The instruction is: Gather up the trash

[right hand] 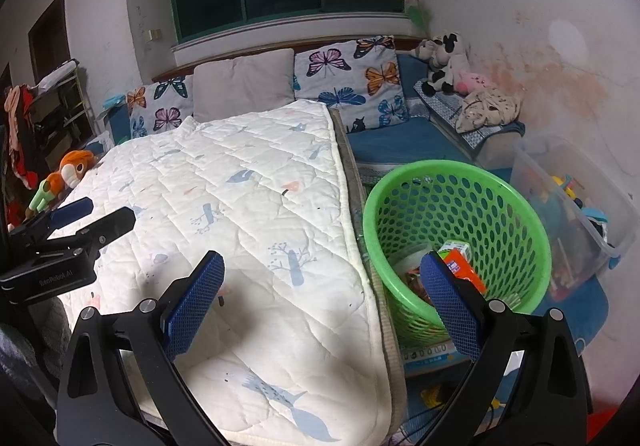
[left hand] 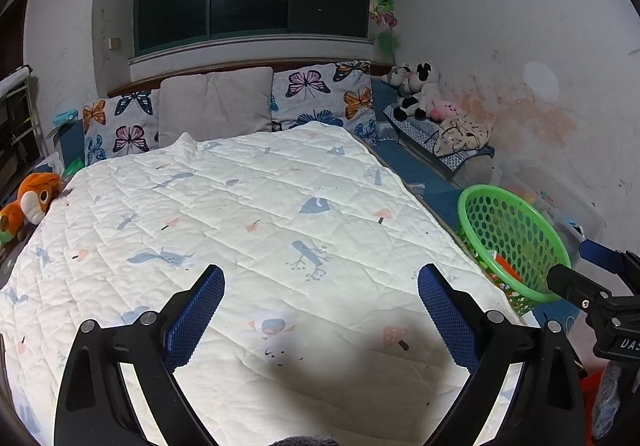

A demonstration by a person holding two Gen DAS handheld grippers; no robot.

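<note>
While both tools hang above the foot of the bed, we hold nothing: the left gripper (left hand: 320, 310) has its fingers spread wide over the white quilt (left hand: 240, 206), and the right gripper (right hand: 322, 306) has its fingers spread just as wide, one over the quilt's edge and the other in front of the green basket (right hand: 400, 190). The trash we can see already lies inside that basket, an orange carton (right hand: 464, 266) and some wrappers at its bottom, and the basket stands tilted on the floor just beside the bed's right edge. On the quilt itself we find no loose trash, only printed figures and small dark specks too tiny to tell apart. So the relation that matters is this: the basket lies to the right of both tools, directly ahead of our right fingers and well off to the side of our left ones, which makes the right hand the nearer one for any drop. We judge the collecting nearly finished, unless litter hides outside these views.
</note>
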